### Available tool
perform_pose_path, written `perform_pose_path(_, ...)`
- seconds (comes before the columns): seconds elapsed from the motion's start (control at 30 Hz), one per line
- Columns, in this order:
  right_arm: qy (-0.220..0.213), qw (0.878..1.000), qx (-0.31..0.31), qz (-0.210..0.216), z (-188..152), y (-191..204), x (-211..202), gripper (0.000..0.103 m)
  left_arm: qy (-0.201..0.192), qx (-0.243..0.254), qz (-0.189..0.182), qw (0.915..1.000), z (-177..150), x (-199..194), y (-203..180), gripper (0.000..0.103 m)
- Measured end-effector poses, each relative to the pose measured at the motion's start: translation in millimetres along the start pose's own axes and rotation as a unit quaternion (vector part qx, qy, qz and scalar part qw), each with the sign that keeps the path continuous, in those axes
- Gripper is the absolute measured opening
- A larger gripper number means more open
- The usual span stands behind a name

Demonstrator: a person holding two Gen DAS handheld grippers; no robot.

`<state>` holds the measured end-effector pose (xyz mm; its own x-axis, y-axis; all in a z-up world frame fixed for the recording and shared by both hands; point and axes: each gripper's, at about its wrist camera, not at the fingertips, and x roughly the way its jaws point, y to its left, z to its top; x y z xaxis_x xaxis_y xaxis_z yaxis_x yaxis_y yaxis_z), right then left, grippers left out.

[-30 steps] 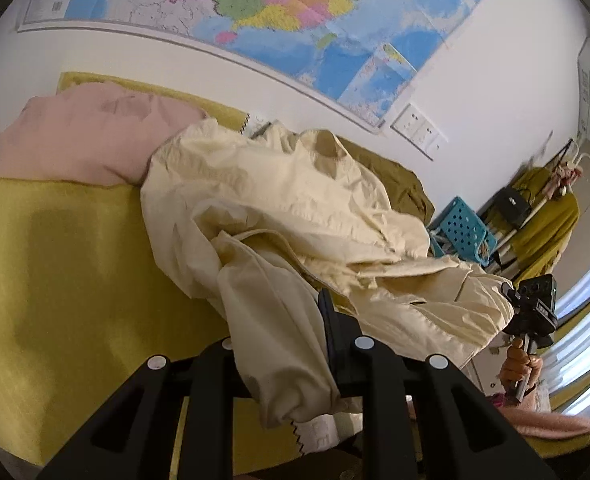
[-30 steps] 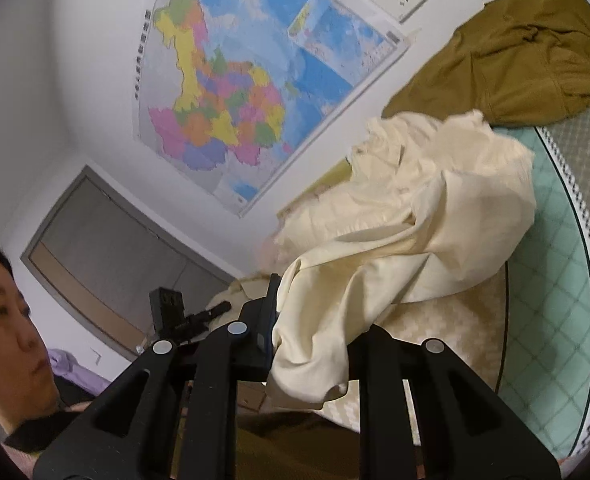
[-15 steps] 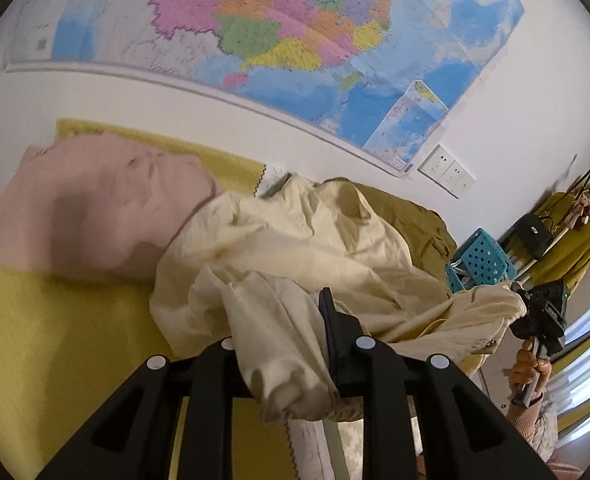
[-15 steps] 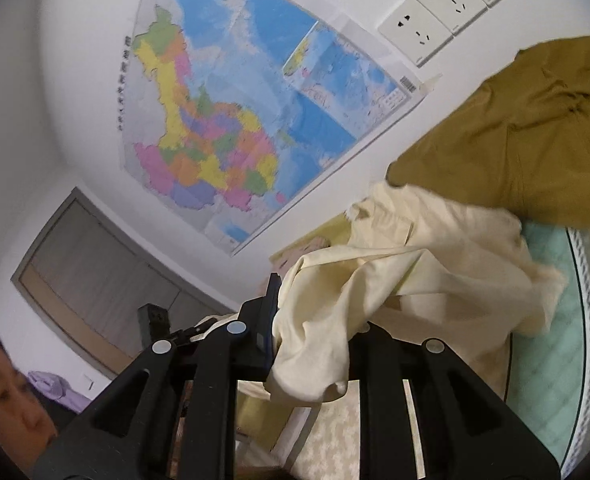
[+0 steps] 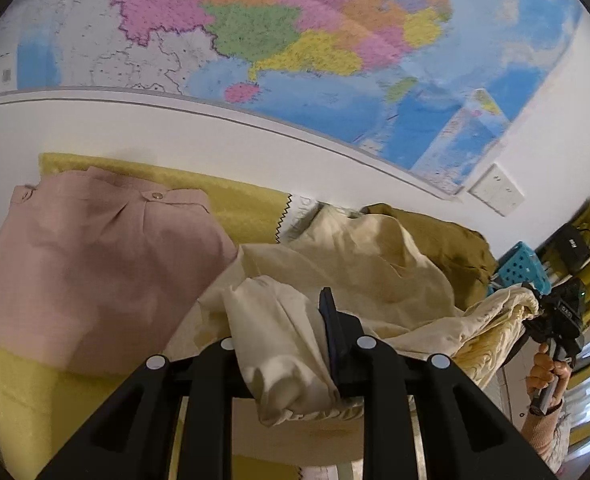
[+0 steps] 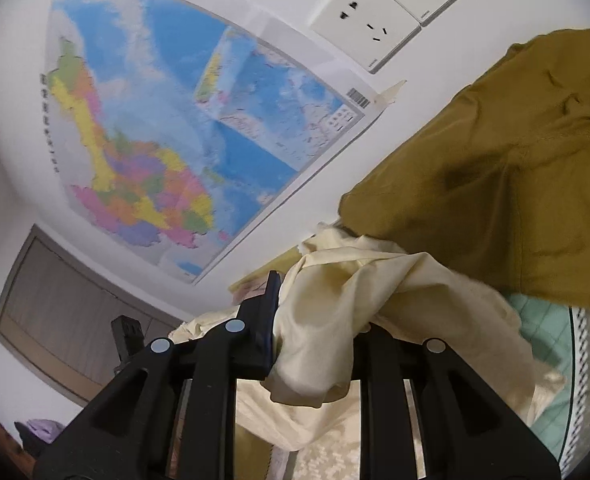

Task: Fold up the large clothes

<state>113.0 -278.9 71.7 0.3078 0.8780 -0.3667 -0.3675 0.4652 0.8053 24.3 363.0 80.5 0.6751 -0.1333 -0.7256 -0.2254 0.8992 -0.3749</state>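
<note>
A large cream garment [image 5: 355, 264] is lifted off the table and stretched between both grippers. My left gripper [image 5: 291, 344] is shut on one bunched end of it. My right gripper [image 6: 315, 332] is shut on the other end of the cream garment [image 6: 375, 300]; it also shows in the left wrist view [image 5: 551, 316], held in a hand at the far right. The rest of the garment hangs slack and crumpled between them, over the yellow table cover [image 5: 35, 392].
A pink garment [image 5: 95, 264] lies at the left on the yellow cover. An olive garment [image 6: 495, 184] lies against the wall at the right, also in the left wrist view [image 5: 443, 240]. A map [image 5: 295, 40] and sockets [image 6: 375, 24] hang on the wall. A teal basket [image 5: 519, 272] stands beyond.
Both grippers have risen and tilted up toward the wall, lifting the cream garment higher off the table. More of the map and less of the table cover shows.
</note>
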Motion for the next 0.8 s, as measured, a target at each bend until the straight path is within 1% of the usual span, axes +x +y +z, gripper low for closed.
perform_pose_path(0.1,0.005,1.0,0.011,-0.013,15,-8,15,0.018,0.012,-0.003,0.012,0.9998,17,16,1,0.02)
perform_pose_path(0.2,0.012,0.999,0.03,-0.021,28,-19,32,0.019,0.026,-0.007,0.035,0.999,34,37,4,0.02)
perform_pose_path(0.27,0.016,0.998,0.041,-0.034,36,-27,44,0.02,0.032,-0.009,0.049,0.9982,42,50,6,0.021)
perform_pose_path(0.4,0.023,0.997,0.057,-0.054,45,-41,62,0.021,0.046,-0.007,0.08,0.9957,51,77,8,0.021)
perform_pose_path(0.63,0.032,0.994,0.085,-0.059,53,-62,79,0.029,0.063,-0.018,0.1,0.9928,59,109,16,0.022)
perform_pose_path(0.7,0.033,0.994,0.081,-0.06,53,-61,79,0.034,0.062,-0.012,0.111,0.9919,59,114,14,0.022)
perform_pose_path(0.73,0.033,0.995,0.08,-0.057,53,-60,77,0.045,0.06,-0.009,0.114,0.9917,57,115,13,0.022)
perform_pose_path(0.77,0.029,0.995,0.081,-0.05,52,-58,74,0.063,0.058,-0.003,0.117,0.9914,56,117,10,0.022)
perform_pose_path(0.8,0.024,0.996,0.076,-0.048,52,-54,71,0.069,0.056,-0.001,0.121,0.9911,56,118,8,0.022)
